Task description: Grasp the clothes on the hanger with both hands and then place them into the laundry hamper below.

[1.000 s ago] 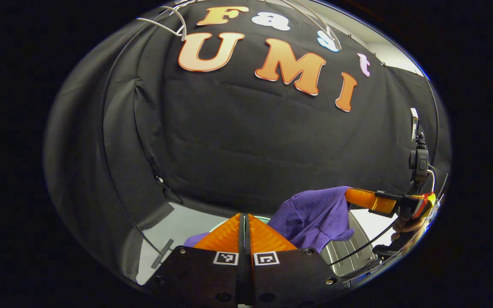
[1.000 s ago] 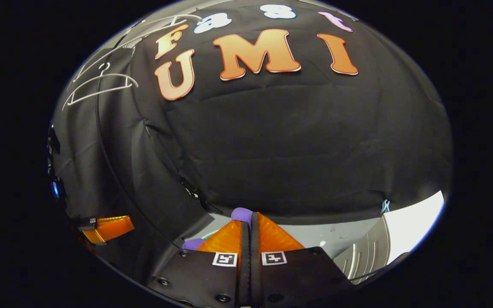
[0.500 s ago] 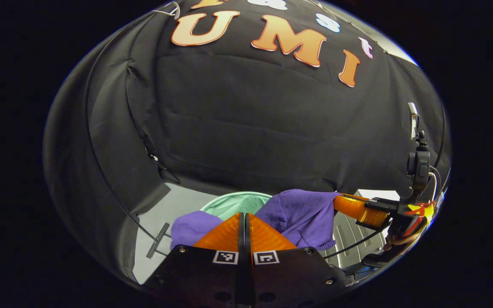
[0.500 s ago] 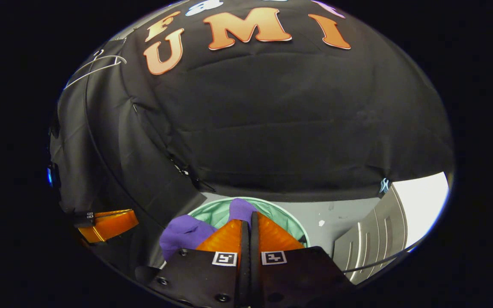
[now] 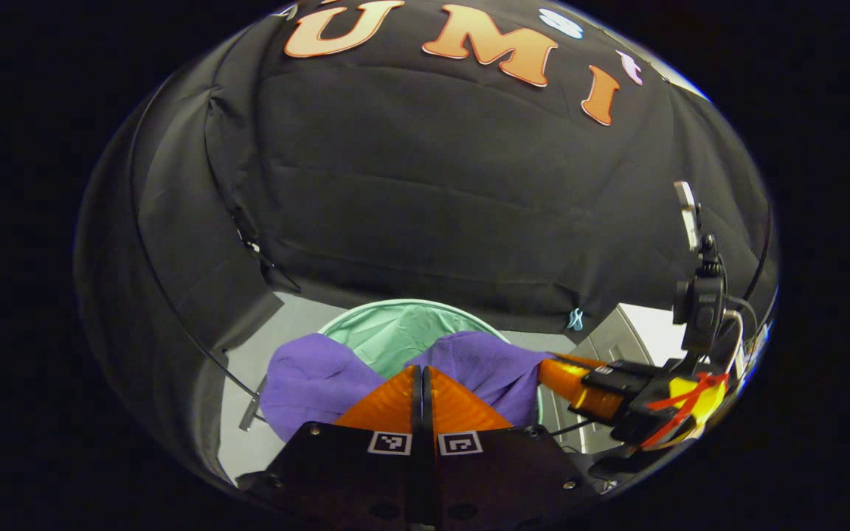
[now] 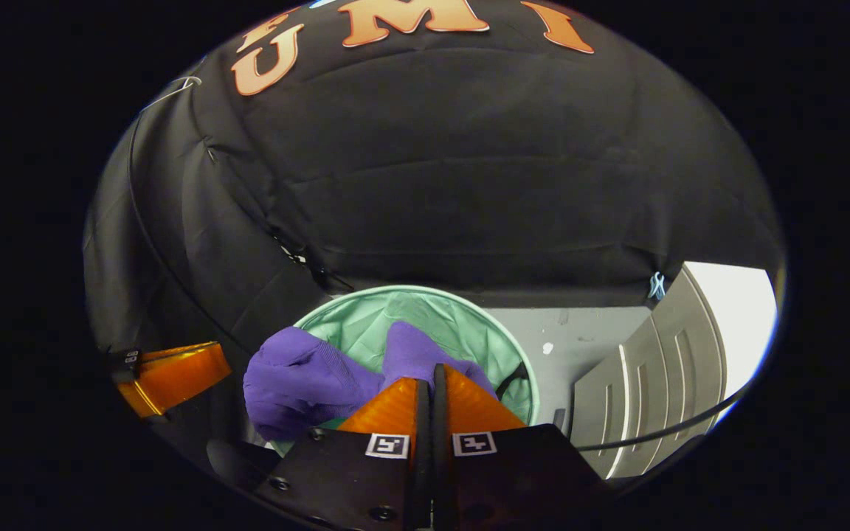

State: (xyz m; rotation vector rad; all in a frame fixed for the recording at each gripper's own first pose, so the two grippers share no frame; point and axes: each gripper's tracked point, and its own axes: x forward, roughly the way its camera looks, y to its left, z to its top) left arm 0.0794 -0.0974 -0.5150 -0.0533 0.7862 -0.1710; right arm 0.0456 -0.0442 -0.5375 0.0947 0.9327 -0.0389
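A purple garment (image 5: 307,377) hangs bunched between my two grippers, just above the round mint-green laundry hamper (image 5: 395,328). My left gripper (image 5: 420,369) is shut on one end of the cloth, which bulges out on both sides of its fingers. In the left gripper view the right gripper (image 5: 554,369) shows at the right, clamped on the garment's other end. In the right gripper view my right gripper (image 6: 432,366) is shut on the purple garment (image 6: 299,377), over the hamper's opening (image 6: 484,328). The left gripper's fingers (image 6: 174,372) show at the far left.
The hamper stands on a grey floor (image 6: 580,335) against the black cloth wall. A grey panelled cabinet (image 6: 646,383) stands to the right of it. A black cable (image 6: 661,435) runs in front of the cabinet. A white hanger's edge (image 6: 174,90) shows at the upper left.
Both grippers have come down with the garment. The hamper has risen into view under the cloth, and the hangers have slid up out of the left gripper view.
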